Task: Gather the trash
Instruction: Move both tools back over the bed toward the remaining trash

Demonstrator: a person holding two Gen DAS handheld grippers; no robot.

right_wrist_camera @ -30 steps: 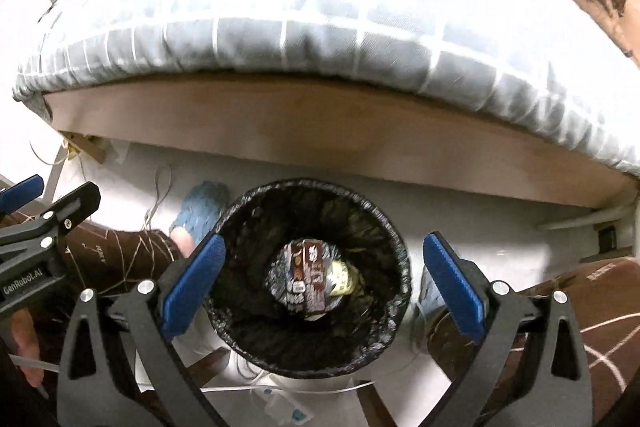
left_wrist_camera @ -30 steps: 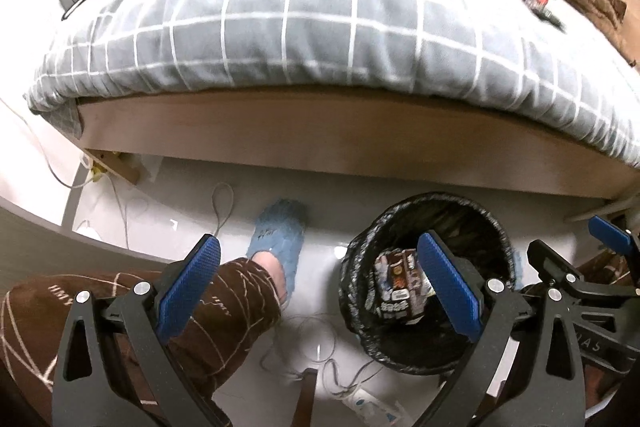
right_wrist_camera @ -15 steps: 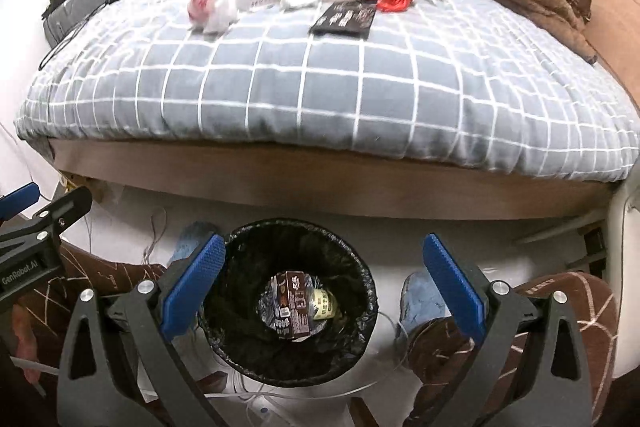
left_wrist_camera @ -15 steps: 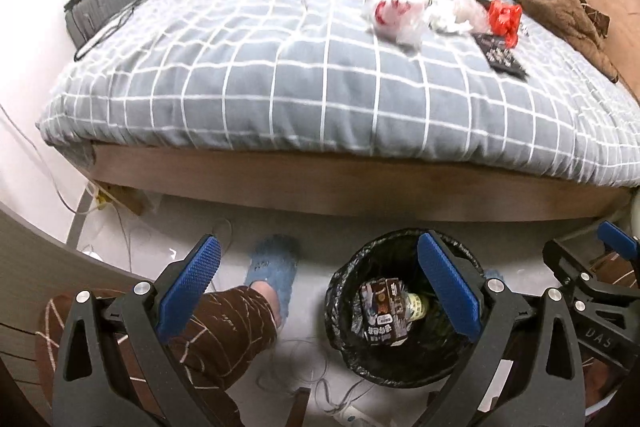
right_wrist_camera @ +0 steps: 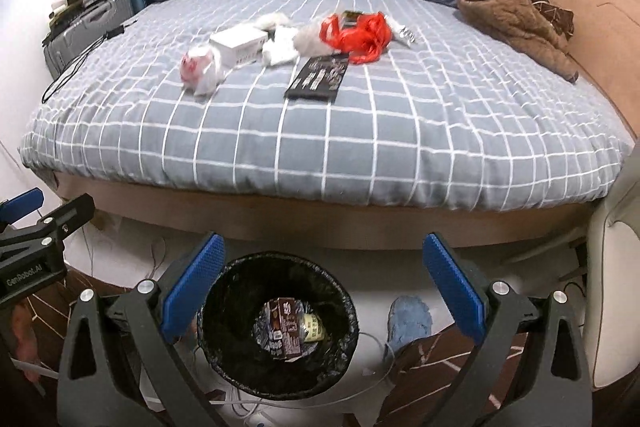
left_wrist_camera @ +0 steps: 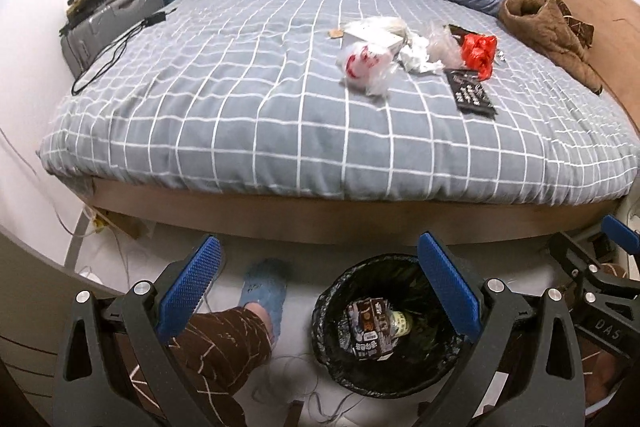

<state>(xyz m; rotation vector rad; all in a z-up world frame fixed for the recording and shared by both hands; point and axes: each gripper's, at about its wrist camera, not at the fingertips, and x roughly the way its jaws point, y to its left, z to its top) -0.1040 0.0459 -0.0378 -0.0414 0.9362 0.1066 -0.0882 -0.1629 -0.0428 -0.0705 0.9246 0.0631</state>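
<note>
on the grey checked duvet (right_wrist_camera: 360, 131) lie a crumpled red plastic bag (right_wrist_camera: 360, 33), a white carton (right_wrist_camera: 240, 45), wadded tissue (right_wrist_camera: 280, 51) and a flat black wrapper (right_wrist_camera: 318, 79). below, a round black-lined bin (right_wrist_camera: 280, 323) holds a drink carton (right_wrist_camera: 286, 327). left gripper (left_wrist_camera: 320, 287) and right gripper (right_wrist_camera: 324, 287) hover above the bin, ribbed blue pads spread wide, empty.

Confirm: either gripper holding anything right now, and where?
Nothing held. Left gripper and right gripper are both open and empty above the trash bin.
</note>
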